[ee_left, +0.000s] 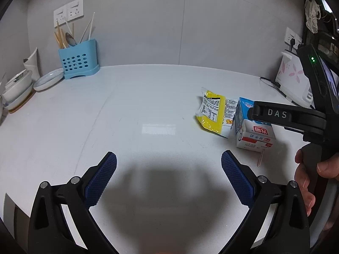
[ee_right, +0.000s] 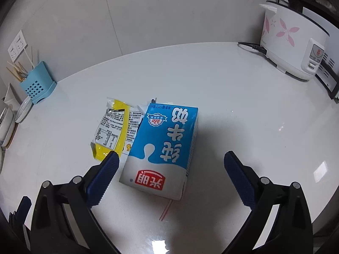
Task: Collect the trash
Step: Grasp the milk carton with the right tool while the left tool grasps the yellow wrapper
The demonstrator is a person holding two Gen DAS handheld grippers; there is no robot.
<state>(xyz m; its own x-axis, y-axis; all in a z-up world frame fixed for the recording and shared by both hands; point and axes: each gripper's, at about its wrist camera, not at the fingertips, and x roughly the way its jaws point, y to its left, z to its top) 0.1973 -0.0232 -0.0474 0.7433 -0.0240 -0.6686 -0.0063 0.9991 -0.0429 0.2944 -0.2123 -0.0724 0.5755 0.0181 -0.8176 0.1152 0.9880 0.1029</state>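
A blue and white milk carton (ee_right: 163, 146) lies flat on the white counter (ee_right: 233, 97), with a pink straw (ee_right: 166, 209) sticking out at its near end. A yellow snack wrapper (ee_right: 112, 129) lies against its left side. My right gripper (ee_right: 171, 158) is open, just above the carton, its fingers on either side of it and not touching it. In the left wrist view the carton (ee_left: 254, 133) and the wrapper (ee_left: 211, 114) lie at the right, with the right gripper (ee_left: 281, 116) over them. My left gripper (ee_left: 169, 160) is open and empty over bare counter.
A blue utensil holder (ee_left: 79, 61) with chopsticks stands at the back left, beside stacked bowls and plates (ee_left: 21, 86). A white rice cooker (ee_right: 294, 44) with its cord stands at the back right. Wall sockets (ee_left: 67, 12) are behind.
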